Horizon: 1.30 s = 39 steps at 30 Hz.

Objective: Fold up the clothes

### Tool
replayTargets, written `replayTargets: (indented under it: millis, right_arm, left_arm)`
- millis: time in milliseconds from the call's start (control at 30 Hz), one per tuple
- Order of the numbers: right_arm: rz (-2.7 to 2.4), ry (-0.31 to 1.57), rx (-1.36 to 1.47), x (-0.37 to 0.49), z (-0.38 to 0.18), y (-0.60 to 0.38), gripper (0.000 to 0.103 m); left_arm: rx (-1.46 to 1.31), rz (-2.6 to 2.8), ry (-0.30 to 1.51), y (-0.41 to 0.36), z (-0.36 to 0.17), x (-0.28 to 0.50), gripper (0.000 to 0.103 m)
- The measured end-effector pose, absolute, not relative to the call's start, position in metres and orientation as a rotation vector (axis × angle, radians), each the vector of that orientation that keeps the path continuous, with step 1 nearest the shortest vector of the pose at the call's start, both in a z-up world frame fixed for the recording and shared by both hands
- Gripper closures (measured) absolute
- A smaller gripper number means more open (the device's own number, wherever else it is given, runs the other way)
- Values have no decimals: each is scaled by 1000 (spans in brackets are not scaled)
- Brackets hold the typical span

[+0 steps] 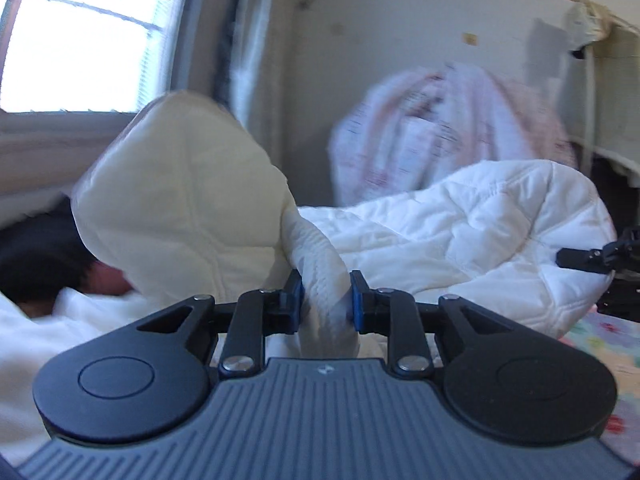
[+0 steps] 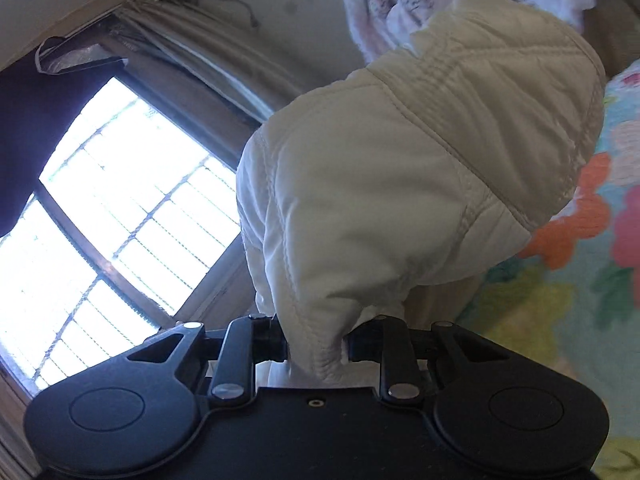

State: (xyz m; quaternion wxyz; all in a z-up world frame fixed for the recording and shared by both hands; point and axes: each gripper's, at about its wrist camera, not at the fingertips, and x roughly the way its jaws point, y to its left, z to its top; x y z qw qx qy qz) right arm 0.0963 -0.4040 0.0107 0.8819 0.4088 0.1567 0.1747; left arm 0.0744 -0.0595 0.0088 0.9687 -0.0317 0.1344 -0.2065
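A white quilted jacket hangs lifted between both grippers above the bed. My left gripper is shut on a ribbed white edge of the jacket, with a puffed fold bulging up to its left. My right gripper is shut on another bunched part of the same jacket, which fills the view in front of it. The right gripper also shows at the right edge of the left wrist view, clamped on the jacket's far end.
A flowered bedspread lies below on the right. A pink and white blanket is heaped against the back wall. A bright window with curtains is on the left. A dark garment lies on white cloth at left.
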Motion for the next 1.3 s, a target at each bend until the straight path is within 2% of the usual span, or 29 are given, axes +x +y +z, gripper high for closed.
replayTargets:
  millis: [200, 400, 600, 767, 867, 933, 967, 1000, 1033, 1100, 1267, 1300]
  right_arm:
    - [223, 317, 794, 32, 21, -446, 74]
    - [25, 438, 702, -44, 2, -473, 74]
    - [-108, 500, 695, -92, -13, -501, 74]
    - [-226, 609, 659, -125, -50, -524, 71]
    - [-249, 623, 645, -137, -47, -521, 65]
    - [-266, 620, 657, -165, -46, -520, 62]
    - [-271, 606, 666, -179, -44, -511, 60]
    - [-283, 591, 679, -187, -43, -505, 53]
    - [-293, 579, 700, -191, -45, -504, 48]
    - [-305, 574, 733, -210, -51, -499, 46]
    - [-304, 645, 833, -246, -76, -487, 40]
    - [-321, 694, 816, -249, -75, -484, 34]
  left_arm:
    - [-8, -665, 359, -137, -14, 34, 81]
    - [25, -861, 531, -208, -56, -6, 81]
    - [51, -901, 570, -233, -57, -27, 81]
    - [102, -885, 561, -236, -56, -34, 80]
    - [109, -866, 585, -231, -55, -34, 76]
    - [110, -852, 598, -228, -55, -31, 64]
    - [109, -845, 607, -226, -55, -31, 55]
    - [111, -832, 620, -225, -56, -31, 47]
    - [116, -817, 631, -224, -56, -31, 43]
    - [123, -784, 649, -224, -56, -32, 32]
    - [145, -740, 678, -222, -58, -29, 29]
    - [142, -735, 692, -222, -57, -26, 29]
